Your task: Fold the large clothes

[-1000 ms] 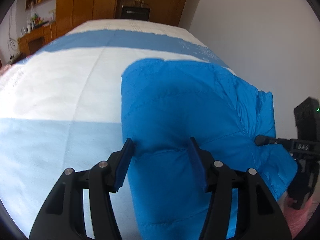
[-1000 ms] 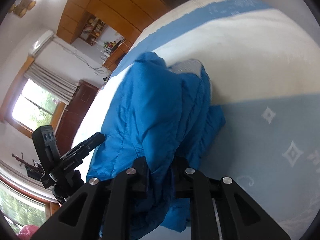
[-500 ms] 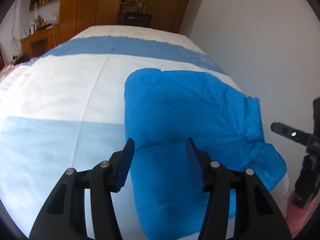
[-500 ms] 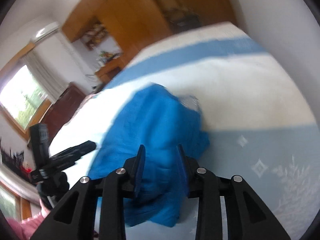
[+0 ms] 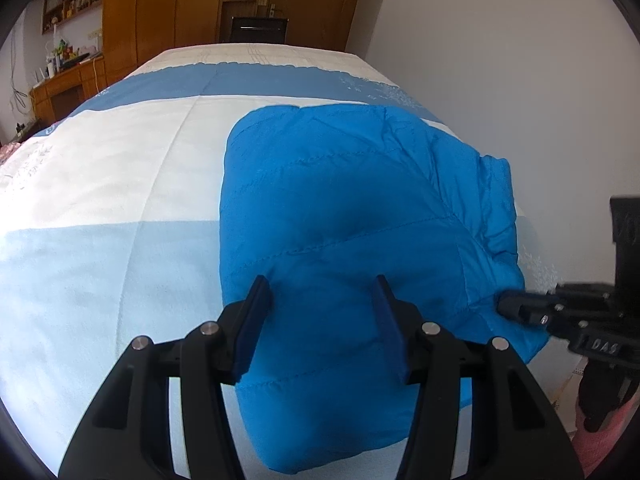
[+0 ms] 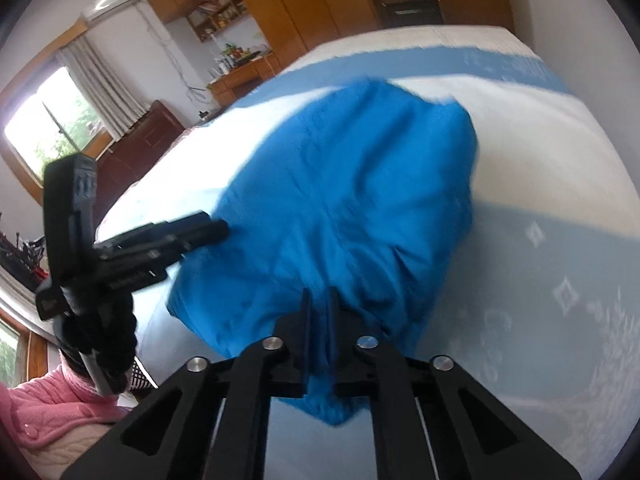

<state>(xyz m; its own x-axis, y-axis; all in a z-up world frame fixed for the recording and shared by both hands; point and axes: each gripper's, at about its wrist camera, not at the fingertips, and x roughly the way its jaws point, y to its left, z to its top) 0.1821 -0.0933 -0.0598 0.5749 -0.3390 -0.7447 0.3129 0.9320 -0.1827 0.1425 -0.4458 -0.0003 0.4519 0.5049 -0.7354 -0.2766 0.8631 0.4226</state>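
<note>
A bright blue quilted jacket (image 5: 352, 216) lies folded into a thick bundle on the bed near its right edge; it also shows in the right wrist view (image 6: 360, 200). My left gripper (image 5: 320, 312) is open, its fingers spread just above the near end of the jacket, holding nothing. My right gripper (image 6: 318, 312) has its jaws almost together at the jacket's near corner; whether cloth is pinched between them is hidden. It also shows in the left wrist view (image 5: 508, 306), with its tip touching the jacket's right corner.
The bed cover (image 5: 100, 208) has white and blue bands. A white wall (image 5: 520, 60) runs close along the bed's right side. Wooden wardrobes (image 5: 160, 8) and a desk (image 5: 60, 88) stand beyond the far end. A pink sleeve (image 6: 48, 412) shows at lower left.
The right gripper has narrowed from open to nearly shut and come back to the jacket's right corner. The jacket has settled flatter. The left gripper stays open over it.
</note>
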